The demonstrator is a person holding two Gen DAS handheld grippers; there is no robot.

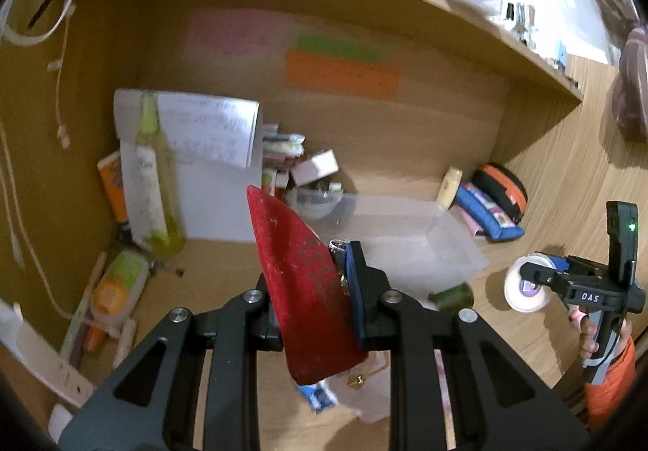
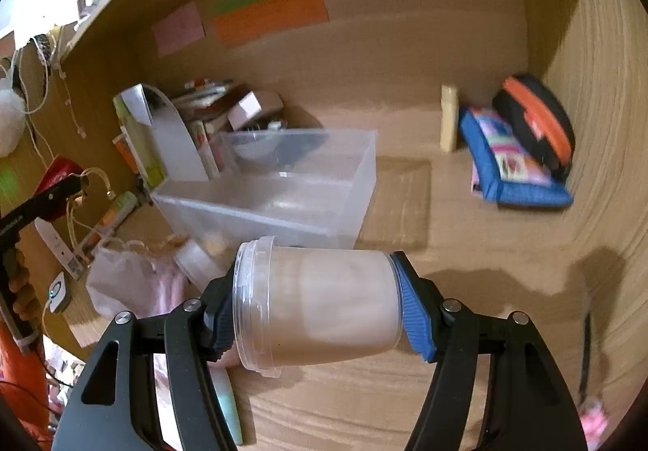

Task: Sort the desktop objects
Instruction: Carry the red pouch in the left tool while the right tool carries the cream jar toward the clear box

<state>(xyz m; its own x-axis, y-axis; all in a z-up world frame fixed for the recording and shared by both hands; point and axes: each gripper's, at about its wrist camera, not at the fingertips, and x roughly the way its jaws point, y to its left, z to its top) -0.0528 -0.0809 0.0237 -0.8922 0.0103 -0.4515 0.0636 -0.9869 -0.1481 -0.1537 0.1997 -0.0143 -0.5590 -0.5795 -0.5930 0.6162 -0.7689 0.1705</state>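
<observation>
My left gripper (image 1: 312,281) is shut on a flat red pouch (image 1: 301,289) with gold print, held above the desk in front of a clear plastic bin (image 1: 409,236). My right gripper (image 2: 320,305) is shut on a clear round jar (image 2: 320,305) with a white lid, held sideways above the desk. The jar (image 1: 526,285) and the right gripper (image 1: 575,285) also show at the right of the left wrist view. The bin (image 2: 283,191) lies just beyond the jar in the right wrist view. The left gripper (image 2: 52,195) with the red pouch (image 2: 56,171) shows at the left edge there.
A green bottle (image 1: 152,175) leans on papers (image 1: 202,167) at the back left. A blue pouch (image 2: 510,167), a black and orange case (image 2: 538,122) and a cream tube (image 2: 448,118) sit at the back right. A white bag (image 2: 129,281) and small packets (image 1: 113,289) lie at the left.
</observation>
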